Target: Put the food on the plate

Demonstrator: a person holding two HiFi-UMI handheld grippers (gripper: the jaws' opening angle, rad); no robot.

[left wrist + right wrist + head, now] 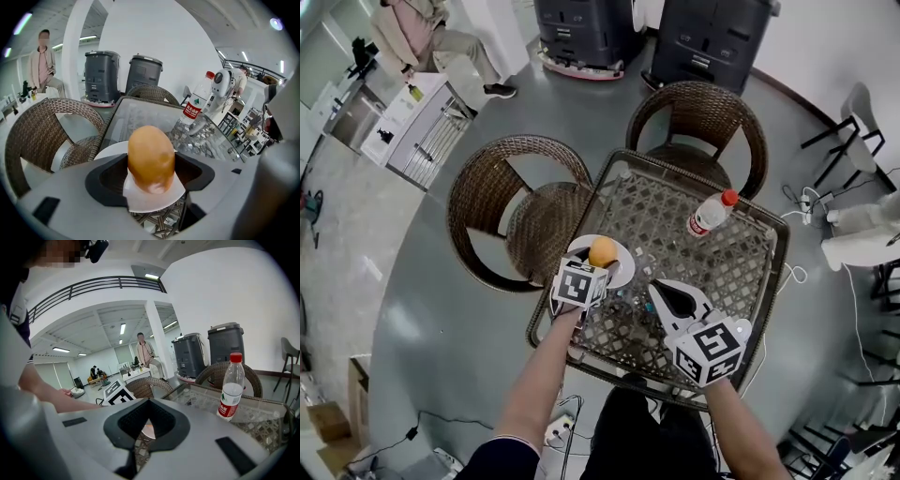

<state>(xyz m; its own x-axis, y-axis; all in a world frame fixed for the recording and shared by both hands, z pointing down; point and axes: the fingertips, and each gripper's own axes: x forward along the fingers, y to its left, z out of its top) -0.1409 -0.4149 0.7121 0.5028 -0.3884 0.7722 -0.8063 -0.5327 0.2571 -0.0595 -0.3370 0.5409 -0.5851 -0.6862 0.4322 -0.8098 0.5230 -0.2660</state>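
Note:
A golden-orange, egg-shaped piece of food (602,250) stands just over a white plate (623,272) at the table's near left edge. My left gripper (596,262) is shut on it; in the left gripper view the food (151,159) fills the space between the dark pads, with the plate (111,150) right below. I cannot tell if the food touches the plate. My right gripper (662,292) hovers to the right of the plate, shut and holding nothing. In the right gripper view a sliver of plate shows through the slit between its jaws (142,430).
A water bottle with a red cap (710,214) lies on the glass-topped lattice table (741,272), far right of the plate. Two wicker chairs (520,211) (698,117) stand at the table's left and far sides. A person sits far off.

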